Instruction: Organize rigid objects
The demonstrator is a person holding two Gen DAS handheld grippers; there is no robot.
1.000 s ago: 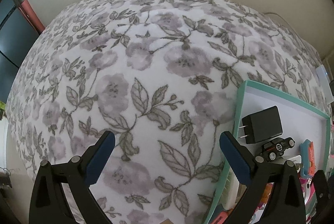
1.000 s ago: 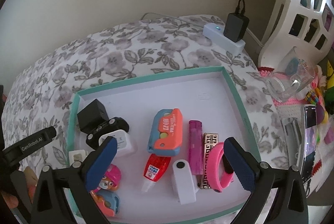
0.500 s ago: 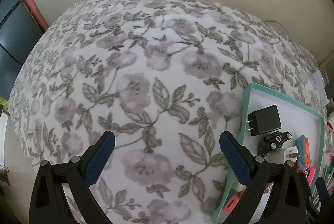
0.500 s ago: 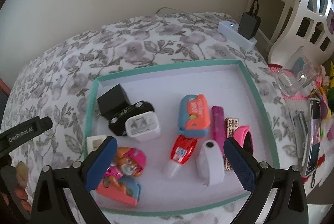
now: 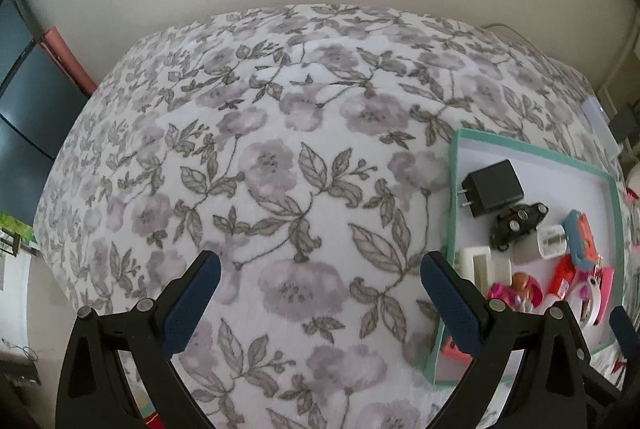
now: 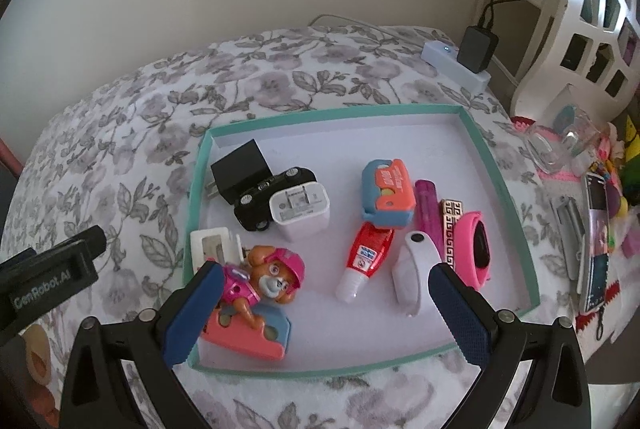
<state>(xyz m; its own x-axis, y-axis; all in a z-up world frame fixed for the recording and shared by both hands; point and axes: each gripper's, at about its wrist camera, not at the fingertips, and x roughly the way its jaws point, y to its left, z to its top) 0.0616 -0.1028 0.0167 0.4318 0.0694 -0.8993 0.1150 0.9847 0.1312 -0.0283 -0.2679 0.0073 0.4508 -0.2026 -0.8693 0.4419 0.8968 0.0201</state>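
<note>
A teal-rimmed white tray [image 6: 516,213] lies on the floral cloth. In it are a black charger [image 6: 240,175], a black toy car [image 6: 260,203], a white charger [image 6: 300,213], a pink dog toy [image 6: 268,281], a blue-orange case [image 6: 386,195], a red glue bottle [image 6: 366,259], a white band [image 6: 414,261] and a pink band [image 6: 476,245]. My right gripper [image 6: 324,309] hangs open above the tray's near side, nothing between its fingers. My left gripper [image 5: 320,303] is open over bare cloth, left of the tray [image 5: 454,197].
A white power strip with a black plug [image 6: 460,63] sits at the cloth's far right corner. Clutter and a phone [image 6: 596,241] lie right of the tray, by a white shelf [image 6: 592,9]. A dark panel [image 5: 28,101] stands far left.
Both grippers have pulled back and up: the tray shows smaller and more fully in both views. Both stay open. The tray's objects keep their places.
</note>
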